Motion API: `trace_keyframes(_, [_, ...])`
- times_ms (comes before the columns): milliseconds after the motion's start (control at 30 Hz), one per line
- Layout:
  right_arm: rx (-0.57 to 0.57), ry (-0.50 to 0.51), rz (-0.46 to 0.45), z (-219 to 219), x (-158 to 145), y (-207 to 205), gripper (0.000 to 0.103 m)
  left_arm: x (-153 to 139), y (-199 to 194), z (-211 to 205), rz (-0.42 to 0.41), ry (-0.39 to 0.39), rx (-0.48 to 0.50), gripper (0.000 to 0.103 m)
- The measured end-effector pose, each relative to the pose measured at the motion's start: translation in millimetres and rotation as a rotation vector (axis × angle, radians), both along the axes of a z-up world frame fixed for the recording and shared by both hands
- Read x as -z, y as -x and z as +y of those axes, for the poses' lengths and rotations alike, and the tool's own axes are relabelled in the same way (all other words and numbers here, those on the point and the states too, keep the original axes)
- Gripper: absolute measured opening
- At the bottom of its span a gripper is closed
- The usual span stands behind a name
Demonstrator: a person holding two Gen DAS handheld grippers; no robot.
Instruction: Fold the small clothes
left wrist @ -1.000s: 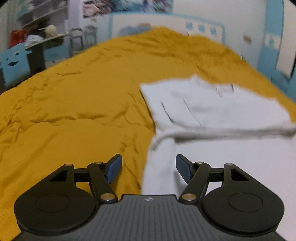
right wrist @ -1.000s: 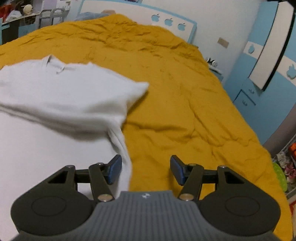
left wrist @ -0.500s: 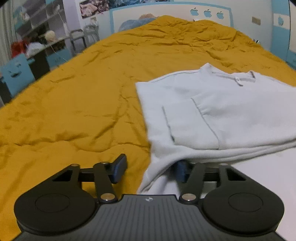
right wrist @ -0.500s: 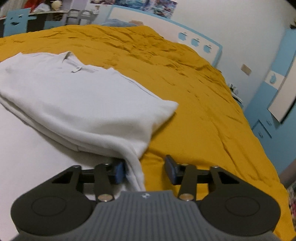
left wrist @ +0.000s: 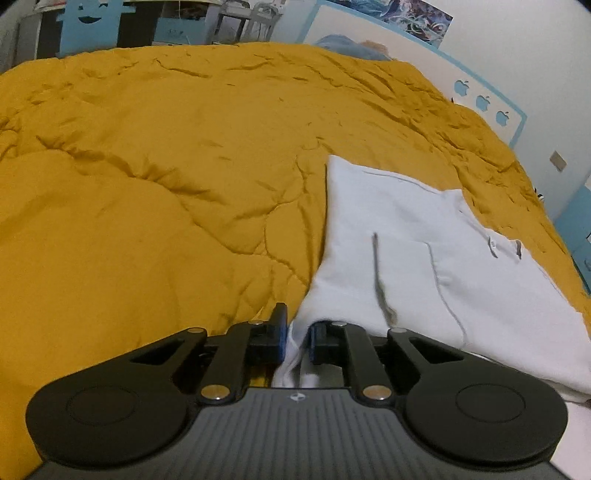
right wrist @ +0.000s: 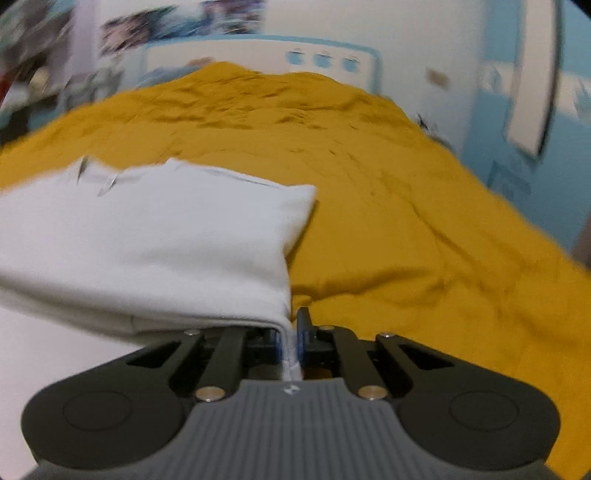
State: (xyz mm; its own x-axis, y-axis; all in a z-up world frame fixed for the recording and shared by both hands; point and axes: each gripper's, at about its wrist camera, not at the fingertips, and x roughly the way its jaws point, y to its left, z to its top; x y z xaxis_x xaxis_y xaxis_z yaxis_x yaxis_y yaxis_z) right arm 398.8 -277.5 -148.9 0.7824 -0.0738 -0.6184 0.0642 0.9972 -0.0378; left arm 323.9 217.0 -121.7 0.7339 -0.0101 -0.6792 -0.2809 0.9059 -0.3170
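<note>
Only the left wrist view is sharp enough to show detail on the white polo shirt [left wrist: 424,266]: a buttoned collar placket at its far side, and a dark seam line running down the folded top layer. The right wrist view is smeared by motion, so the same shirt [right wrist: 155,236] reads there as a plain pale slab with a blurred collar at its far left corner.

One shirt lies on the mustard-yellow duvet [left wrist: 155,206], folded over on itself, and both claws hold it. The left gripper [left wrist: 297,341] pinches the near left corner of the shirt between its blue pads, fabric bunched up between them. The right gripper [right wrist: 291,341] is pressed together on the near right corner, a thin fold of cloth squeezed between its pads.

Left of the shirt, the duvet stretches wide and bare apart from its wrinkles, up to the blue smiley-face chair [left wrist: 92,26] beyond the duvet's far edge. Right of the shirt, in the right view, more duvet [right wrist: 424,229] runs out to blue cabinets [right wrist: 535,155]. Beyond the shirt stands a white headboard [left wrist: 484,99] with three blue apple cutouts; the right view shows the same headboard [right wrist: 321,59], blurred.

Counted: one shirt, two grippers, one chair, three apples.
</note>
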Motion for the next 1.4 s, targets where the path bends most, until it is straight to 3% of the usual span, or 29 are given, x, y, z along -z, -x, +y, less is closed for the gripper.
trace_keyframes(167, [0.075,-0.151,-0.020,-17,3,2,0.000,3,10,8,-0.030,0.044,-0.025,0.019])
trace_keyframes(267, [0.107,-0.226,-0.019,-26,4,3,0.000,-2,19,1,-0.042,-0.025,-0.016,0.019])
trace_keyframes(333, [0.100,-0.225,-0.017,-24,4,3,0.002,-6,21,0,-0.037,-0.047,-0.008,0.023])
trace_keyframes(400, [0.084,-0.197,-0.008,-20,-1,3,0.012,-13,22,-2,-0.006,-0.083,0.049,0.030])
trace_keyframes(433, [0.081,-0.195,0.004,-21,-5,4,0.026,-19,27,-5,-0.006,-0.125,0.092,0.032])
trace_keyframes(467, [0.077,-0.201,0.013,-23,-8,6,0.045,-27,34,-8,-0.023,-0.172,0.119,0.044])
trace_keyframes(500, [0.070,-0.213,0.024,-27,-11,10,0.056,-35,42,-10,-0.047,-0.220,0.146,0.059])
trace_keyframes(533, [0.061,-0.224,0.029,-32,-15,17,0.067,-42,50,-12,-0.080,-0.260,0.172,0.062])
trace_keyframes(633, [0.015,-0.246,-0.041,-43,-32,44,0.067,-60,66,-17,-0.171,-0.315,0.268,0.067])
trace_keyframes(667, [0.009,-0.258,-0.064,-45,-37,50,0.067,-64,63,-18,-0.180,-0.304,0.280,0.059])
trace_keyframes(700, [0.003,-0.276,-0.093,-47,-42,55,0.065,-66,56,-18,-0.171,-0.269,0.280,0.020])
trace_keyframes(733, [-0.006,-0.299,-0.137,-47,-47,58,0.050,-64,44,-20,-0.144,-0.233,0.254,0.002])
trace_keyframes(767, [-0.020,-0.322,-0.187,-46,-51,59,0.013,-61,33,-22,-0.123,-0.213,0.233,0.000])
trace_keyframes(800, [-0.034,-0.334,-0.212,-44,-52,56,0.000,-56,22,-24,-0.124,-0.197,0.207,0.000])
trace_keyframes(933, [-0.062,-0.301,-0.127,-23,-41,24,0.000,-26,-9,-22,0.013,-0.158,0.122,0.000])
trace_keyframes(1033, [-0.034,-0.273,-0.008,-16,-24,7,0.000,-15,-9,-16,0.052,-0.137,0.096,0.000])
trace_keyframes(1167, [0.045,-0.266,0.071,-20,-10,8,0.000,-11,-3,-14,0.118,-0.198,0.021,0.000])
trace_keyframes(1267, [0.060,-0.246,0.088,-18,-12,15,0.000,-12,10,-11,0.100,-0.187,0.023,0.000])
trace_keyframes(1367, [0.041,-0.164,0.112,-6,-18,24,0.000,-21,20,-10,0.077,-0.183,0.016,0.001])
trace_keyframes(1400, [0.044,-0.144,0.119,-2,-20,28,0.000,-25,26,-10,0.071,-0.193,0.022,0.006])
